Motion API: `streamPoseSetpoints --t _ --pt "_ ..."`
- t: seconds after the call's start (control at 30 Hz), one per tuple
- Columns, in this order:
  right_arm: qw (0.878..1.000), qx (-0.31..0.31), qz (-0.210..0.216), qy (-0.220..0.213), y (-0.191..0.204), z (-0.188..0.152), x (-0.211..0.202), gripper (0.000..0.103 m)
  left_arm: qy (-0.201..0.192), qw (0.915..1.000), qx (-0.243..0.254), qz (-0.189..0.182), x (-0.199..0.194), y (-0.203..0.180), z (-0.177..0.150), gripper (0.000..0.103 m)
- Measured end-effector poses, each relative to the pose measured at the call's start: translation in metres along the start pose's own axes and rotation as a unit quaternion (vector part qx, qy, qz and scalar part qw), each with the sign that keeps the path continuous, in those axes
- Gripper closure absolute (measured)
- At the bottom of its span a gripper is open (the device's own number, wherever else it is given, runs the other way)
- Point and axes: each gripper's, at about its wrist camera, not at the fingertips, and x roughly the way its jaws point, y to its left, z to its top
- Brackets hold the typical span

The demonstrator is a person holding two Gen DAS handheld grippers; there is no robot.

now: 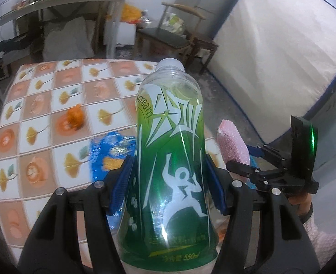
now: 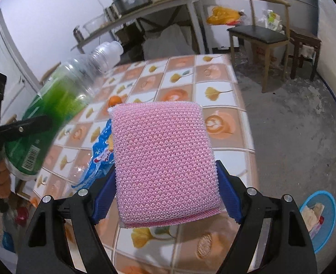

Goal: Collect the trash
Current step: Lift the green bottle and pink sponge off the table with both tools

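Tiled-pattern table [image 2: 222,96] carries a blue wrapper [image 2: 99,153] and an orange fruit [image 1: 76,116]. Left gripper [image 1: 170,182] pinches a green 550 ml bottle [image 1: 170,150] above it; right gripper [image 2: 168,194] pinches a pink mesh sponge [image 2: 161,157] alongside.

Table [image 2: 215,116] mostly bare on right side. Blue wrapper [image 2: 99,157] and orange scrap [image 1: 76,117] lie on left part. Floor right of table open up to chair [image 2: 261,36] and blue bin [image 2: 321,219]. Mattress [image 1: 277,68] walls off far side.
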Motion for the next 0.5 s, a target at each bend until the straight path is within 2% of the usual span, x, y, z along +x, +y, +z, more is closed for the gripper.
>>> streamPoseSetpoints --t 0.13,0.27,0.4,0.5 --pt "0.999 0.034 -0.002 -0.022 -0.026 -0.013 -0.031 0.025 0.003 0.9993 0.022 -0.031 0.015 -0.041 0.006 0.045" --pt "0.996 0.078 -0.023 -0.032 -0.062 -0.039 -0.056 0.025 0.018 0.9957 0.059 -0.068 0.040 -0.085 0.006 0.045" --pt "0.989 0.133 -0.054 -0.039 -0.106 -0.073 -0.078 0.025 0.053 0.9899 0.086 -0.099 0.080 -0.134 0.001 0.045" --pt "0.975 0.200 -0.080 -0.047 -0.155 -0.111 -0.100 0.025 0.097 0.9833 0.094 -0.121 0.121 -0.171 -0.003 0.045"
